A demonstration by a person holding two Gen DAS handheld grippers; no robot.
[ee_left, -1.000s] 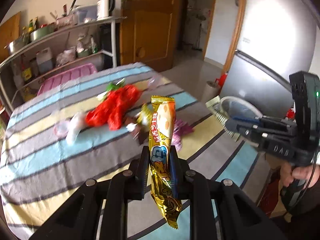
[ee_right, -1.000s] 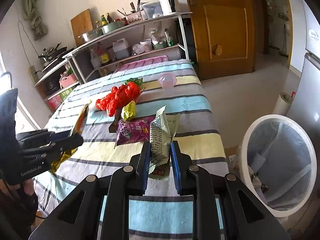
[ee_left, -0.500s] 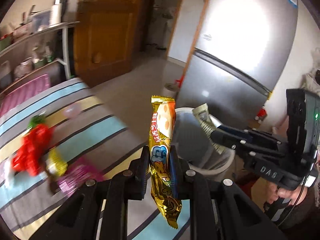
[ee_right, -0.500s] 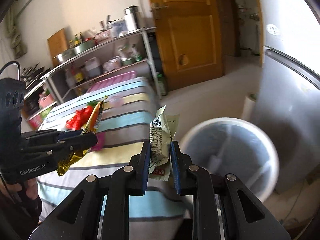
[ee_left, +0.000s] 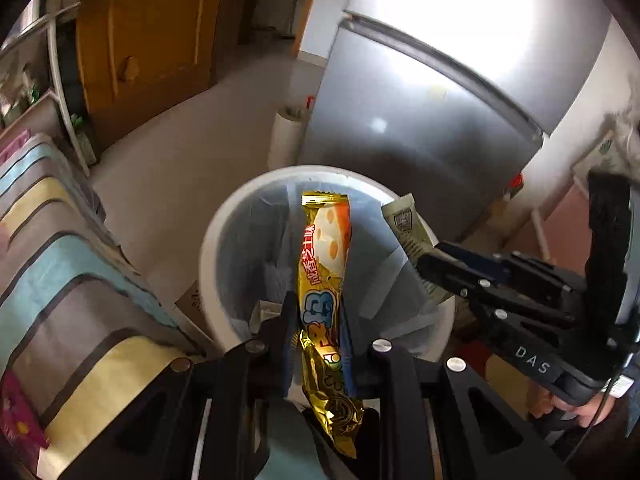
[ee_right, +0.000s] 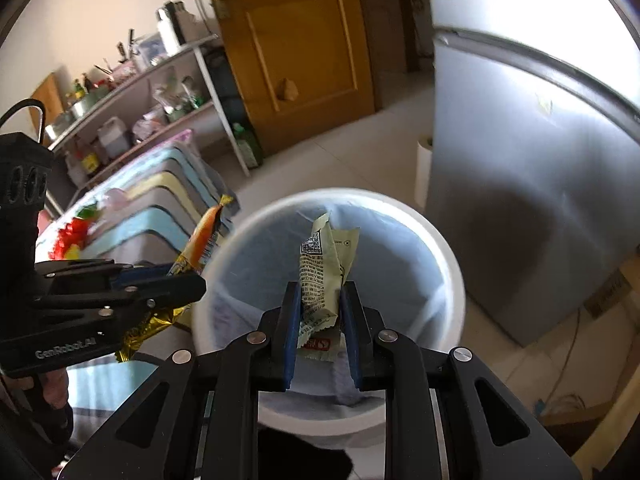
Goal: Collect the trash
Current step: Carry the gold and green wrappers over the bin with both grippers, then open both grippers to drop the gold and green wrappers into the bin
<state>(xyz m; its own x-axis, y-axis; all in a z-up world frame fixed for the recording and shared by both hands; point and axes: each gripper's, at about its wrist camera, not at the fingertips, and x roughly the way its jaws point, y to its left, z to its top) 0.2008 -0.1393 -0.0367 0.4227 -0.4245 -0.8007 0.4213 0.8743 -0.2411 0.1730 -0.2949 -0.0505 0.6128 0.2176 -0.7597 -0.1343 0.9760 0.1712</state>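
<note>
Above the white trash bin point(ee_left: 208, 256), which stands on the pale floor between the striped table point(ee_left: 60, 280) and the grey refrigerator point(ee_left: 420, 120), both pairs of tongs hang with their loads. The left tongs point(ee_left: 316, 344) are clamped on a long gold snack wrapper point(ee_left: 324, 264); the wrapper stands nearly upright between the blue pads, its top end over the mouth of the bin and its crinkled lower end trailing below the grip. The right tongs point(ee_right: 320, 332) are closed on a crumpled pale green wrapper point(ee_right: 324, 272) with printed text and a small square code, and this too sits over the bin's opening. In the left wrist view the right tongs reach in from the right, over the bin's far rim, with a person's hand point(ee_left: 576, 408) on the handle. In the right wrist view the left tongs come in from the left, and the gold wrapper there seems to lie near the bin's left rim rather than over its middle, though the fisheye bend makes that hard to judge. The bin is lined with a light bluish bag point(ee_right: 380, 264). Red trash point(ee_right: 70, 236) lies on the table farther back. A wooden door point(ee_right: 296, 40) and a metal shelf rack point(ee_right: 160, 92) stand behind.
</note>
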